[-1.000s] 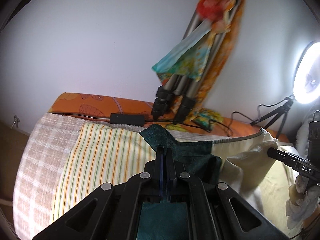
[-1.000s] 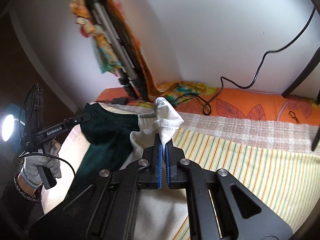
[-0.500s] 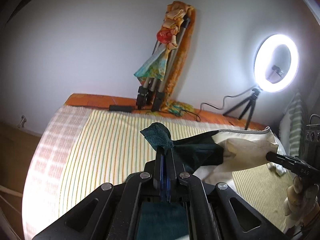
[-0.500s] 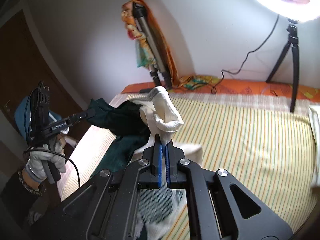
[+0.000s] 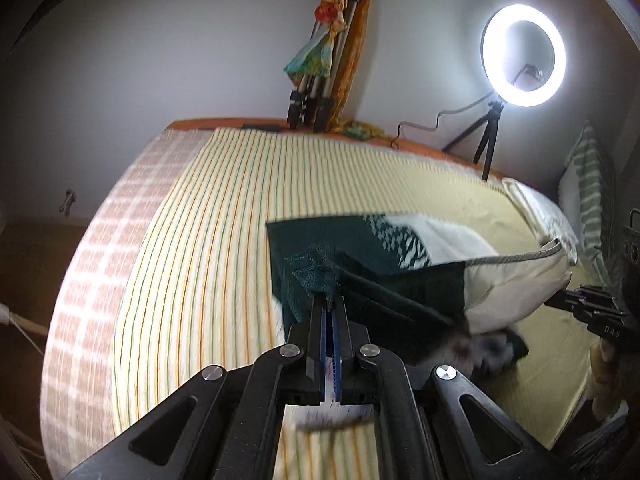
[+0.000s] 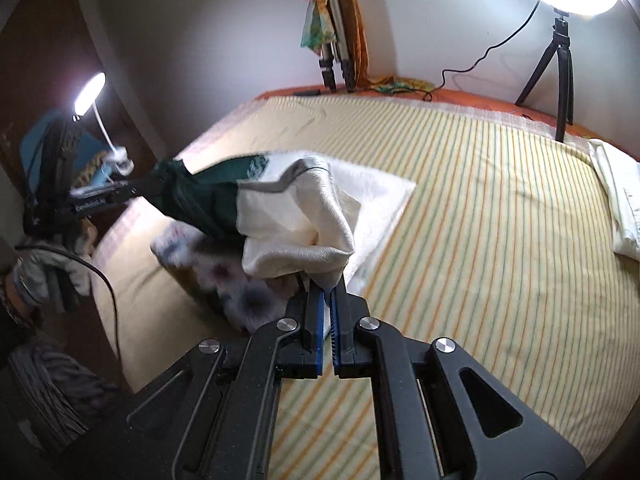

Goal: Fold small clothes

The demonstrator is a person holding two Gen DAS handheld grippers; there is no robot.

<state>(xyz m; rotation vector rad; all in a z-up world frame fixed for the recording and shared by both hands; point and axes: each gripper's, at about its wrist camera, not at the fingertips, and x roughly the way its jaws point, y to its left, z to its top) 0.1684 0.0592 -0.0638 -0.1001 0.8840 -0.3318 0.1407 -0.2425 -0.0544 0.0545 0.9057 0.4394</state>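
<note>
Stretching between the two grippers, the green-and-cream garment (image 5: pixel 404 276) is hanging just above the striped bed (image 5: pixel 192 240), its long axis running from one gripper to the other. The left gripper (image 5: pixel 329 312) is pinching the dark green end; the right gripper (image 6: pixel 327 292) is pinching the cream end (image 6: pixel 296 236), both with jaws closed on cloth. A lower part of the garment is lying flat on the bed beyond them. Judging by this, the coming fold is depending on both grippers carrying the held edge forward together, neither one nearer the far edge.
</note>
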